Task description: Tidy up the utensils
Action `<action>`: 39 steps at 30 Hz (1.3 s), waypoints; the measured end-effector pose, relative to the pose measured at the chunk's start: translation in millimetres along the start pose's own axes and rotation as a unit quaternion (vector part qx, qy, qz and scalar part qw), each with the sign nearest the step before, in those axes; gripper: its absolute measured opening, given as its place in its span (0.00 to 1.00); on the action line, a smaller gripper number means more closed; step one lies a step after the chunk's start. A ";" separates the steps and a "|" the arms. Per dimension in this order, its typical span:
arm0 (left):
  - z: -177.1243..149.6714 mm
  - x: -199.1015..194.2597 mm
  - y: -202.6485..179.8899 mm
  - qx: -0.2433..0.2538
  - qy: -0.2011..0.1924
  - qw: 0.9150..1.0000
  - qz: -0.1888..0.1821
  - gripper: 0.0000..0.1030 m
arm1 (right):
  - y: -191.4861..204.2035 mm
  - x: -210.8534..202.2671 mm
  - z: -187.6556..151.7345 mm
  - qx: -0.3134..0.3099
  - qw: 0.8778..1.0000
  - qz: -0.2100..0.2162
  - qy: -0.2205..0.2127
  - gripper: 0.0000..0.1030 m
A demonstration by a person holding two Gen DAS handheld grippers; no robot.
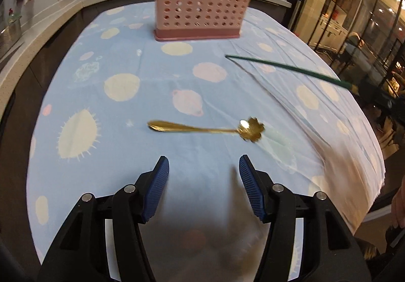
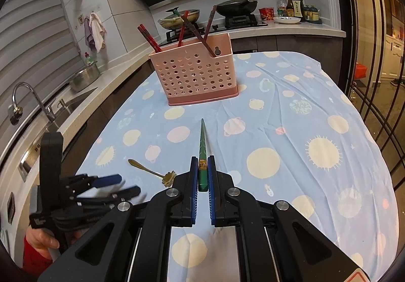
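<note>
Kitchen table (image 2: 329, 104): 1 green chopstick (image 2: 202, 145) is clamped in the right hand-held gripper (image 2: 202, 175). Left hand-held gripper (image 1: 203, 168) is held apart near the gold spoon (image 1: 202, 128), likely grabbed next for the pink basket (image 2: 197, 74).

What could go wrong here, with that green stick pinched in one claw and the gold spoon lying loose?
The right gripper grips the chopstick only near its thick end, so the long tip could swing and miss the holder. The spoon lies flat on the cloth; the open left gripper might pinch fabric or push it away.
</note>
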State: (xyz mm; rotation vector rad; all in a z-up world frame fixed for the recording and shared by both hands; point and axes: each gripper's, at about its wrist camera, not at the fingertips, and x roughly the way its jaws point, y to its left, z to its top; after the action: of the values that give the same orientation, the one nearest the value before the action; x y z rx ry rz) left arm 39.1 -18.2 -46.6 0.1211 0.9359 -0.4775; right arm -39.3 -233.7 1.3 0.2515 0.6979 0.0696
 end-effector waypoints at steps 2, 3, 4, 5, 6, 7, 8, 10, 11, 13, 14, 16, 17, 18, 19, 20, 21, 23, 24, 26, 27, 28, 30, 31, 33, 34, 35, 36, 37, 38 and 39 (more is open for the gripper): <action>17.3 3.0 14.9 -0.017 -0.011 1.000 0.013 0.53 | -0.7 -0.5 -0.6 0.001 1.000 0.000 0.000 0.06; 26.7 6.9 22.2 -0.023 -0.017 0.999 0.018 0.53 | -0.3 -0.5 -1.1 0.001 1.000 0.000 0.000 0.06; 35.8 13.0 28.0 -0.025 -0.019 0.999 0.023 0.53 | 0.0 -0.6 -1.5 0.001 1.000 0.000 0.000 0.06; 43.7 21.1 32.3 -0.026 -0.015 0.999 0.037 0.52 | -0.3 -0.8 -1.6 0.001 1.000 0.000 0.000 0.06; 49.2 29.3 34.1 -0.021 -0.012 0.998 0.050 0.52 | 0.0 -0.8 -1.9 0.000 1.000 -0.001 0.001 0.06; 52.8 37.9 35.4 -0.016 -0.006 0.998 0.063 0.52 | 0.1 -0.9 -2.2 0.000 1.000 -0.001 0.001 0.06; 54.7 46.8 36.7 -0.012 0.006 0.997 0.080 0.50 | 0.0 -1.0 -2.3 0.000 1.000 -0.002 0.001 0.06; 51.3 54.6 38.0 -0.007 0.016 0.996 0.087 0.48 | -0.6 -1.8 -2.3 0.001 1.000 -0.002 0.001 0.06; 48.3 52.4 36.0 -0.002 0.014 0.996 0.090 0.48 | -0.1 -2.0 -2.3 0.001 1.000 -0.002 0.001 0.06; 40.1 46.7 33.0 0.005 0.017 0.996 0.087 0.48 | -0.7 -1.9 -2.3 0.002 1.000 -0.002 0.001 0.06; 34.1 43.4 31.6 0.007 0.018 0.996 0.084 0.48 | -1.2 -1.3 -2.3 0.003 1.000 -0.001 0.002 0.06; 21.4 35.6 24.8 0.020 0.020 0.996 0.083 0.48 | -0.9 0.2 -2.7 0.003 1.000 0.000 0.003 0.06; 15.3 31.6 21.7 0.022 0.022 0.997 0.076 0.47 | -0.7 1.0 -3.1 0.003 1.000 0.000 0.004 0.06; 10.1 28.2 18.8 0.025 0.025 0.997 0.068 0.47 | -0.2 1.8 -3.2 0.003 1.000 0.001 0.004 0.06; 4.6 24.9 14.7 0.029 0.027 0.997 0.063 0.47 | 0.3 2.3 -3.4 0.003 1.000 0.002 0.005 0.06; -1.5 20.8 10.2 0.036 0.030 0.997 0.060 0.47 | 1.1 2.7 -3.5 0.003 1.000 0.002 0.006 0.07; -5.5 17.8 7.0 0.040 0.032 0.997 0.053 0.47 | 2.1 3.0 -3.7 0.002 1.000 0.002 0.006 0.07; -12.0 11.4 3.4 0.034 0.037 0.998 0.038 0.48 | 3.2 2.2 -4.5 0.002 1.000 0.003 0.006 0.07; -14.2 7.9 3.0 0.026 0.036 0.999 0.029 0.48 | 3.2 1.9 -5.1 0.001 1.000 0.003 0.006 0.06; -15.7 1.7 3.3 0.001 0.030 0.999 0.014 0.48 | 3.5 1.6 -5.8 0.001 1.000 0.003 0.006 0.07; -15.6 -1.1 0.8 -0.006 0.025 1.000 0.007 0.49 | 3.5 1.7 -6.0 0.001 1.000 0.003 0.007 0.06; -15.1 -3.6 -3.5 -0.009 0.019 1.000 0.002 0.50 | 3.6 1.8 -6.1 0.001 1.000 0.003 0.007 0.07; -11.9 -5.4 -14.4 -0.013 0.005 1.000 -0.004 0.59 | 4.4 1.7 -7.0 0.000 1.000 0.003 0.008 0.07; -9.1 -3.8 -19.6 -0.013 0.004 1.000 -0.007 0.59 | 4.6 1.9 -7.2 -0.001 1.000 0.003 0.009 0.07; -3.4 3.9 -28.7 -0.019 0.009 1.000 -0.019 0.59 | 5.4 1.4 -8.1 -0.002 1.000 0.004 0.009 0.07; -1.2 7.3 -33.1 -0.019 0.010 0.999 -0.025 0.59 | 5.5 1.1 -8.5 -0.003 1.000 0.004 0.009 0.07; 1.5 10.3 -39.2 -0.014 0.008 1.000 -0.026 0.59 | 5.3 0.7 -8.8 -0.002 1.000 0.004 0.009 0.07; 2.8 13.1 -44.0 -0.008 0.007 1.000 -0.023 0.59 | 5.1 0.7 -8.8 -0.002 1.000 0.005 0.009 0.07; 3.5 17.3 -48.7 0.000 0.010 1.000 -0.019 0.59 | 5.2 0.9 -8.8 -0.001 1.000 0.005 0.009 0.07; 3.1 22.0 -51.4 0.005 0.014 1.000 -0.013 0.58 | 4.8 0.9 -9.0 0.000 1.000 0.005 0.010 0.07; 1.9 26.7 -52.0 0.007 0.021 1.000 -0.008 0.53 | 4.1 0.9 -9.1 0.001 1.000 0.006 0.010 0.07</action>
State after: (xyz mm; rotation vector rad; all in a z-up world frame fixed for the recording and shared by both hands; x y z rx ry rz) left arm 30.7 -74.2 -61.4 0.1360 0.9763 -0.4984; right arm -44.4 -227.8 -4.9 0.2567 0.7170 0.0837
